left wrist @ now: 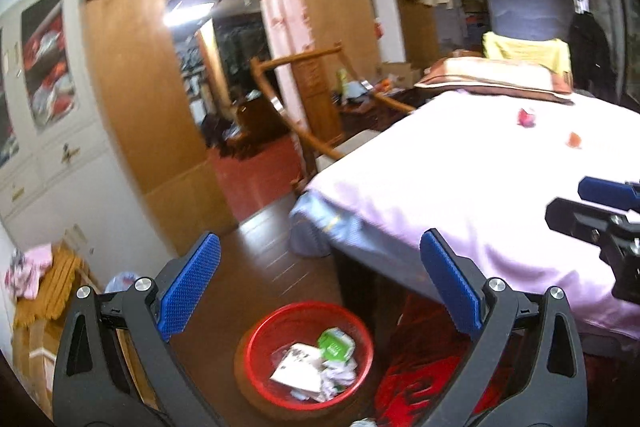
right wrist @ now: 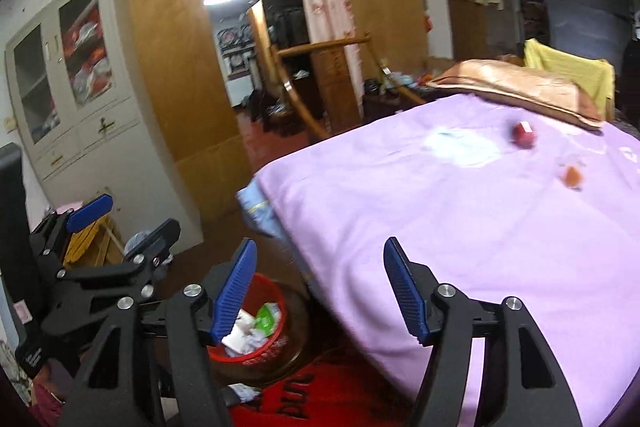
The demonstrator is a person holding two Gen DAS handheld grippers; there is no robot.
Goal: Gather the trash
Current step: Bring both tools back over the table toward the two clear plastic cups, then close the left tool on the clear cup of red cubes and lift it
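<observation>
A red basket (left wrist: 256, 331) on the floor beside the bed holds paper scraps and a green carton (left wrist: 335, 343); it also shows in the right wrist view (right wrist: 276, 301). On the purple bedsheet (right wrist: 440, 207) lie a dark red box (right wrist: 524, 134), a small orange wrapper (right wrist: 573, 175) and a pale blue-white sheet (right wrist: 460, 147). The red box (left wrist: 527, 117) and orange wrapper (left wrist: 574, 139) show in the left wrist view too. My left gripper (left wrist: 320, 287) is open and empty above the basket. My right gripper (right wrist: 320, 291) is open and empty over the bed's near corner.
A white cabinet (right wrist: 72, 99) stands at the left, a wooden wardrobe (right wrist: 180, 67) behind it. A wooden stool (left wrist: 48, 287) carries pink cloth. A brown pillow (right wrist: 516, 87) lies at the bed's head. A red rug (right wrist: 340, 395) covers the floor by the basket.
</observation>
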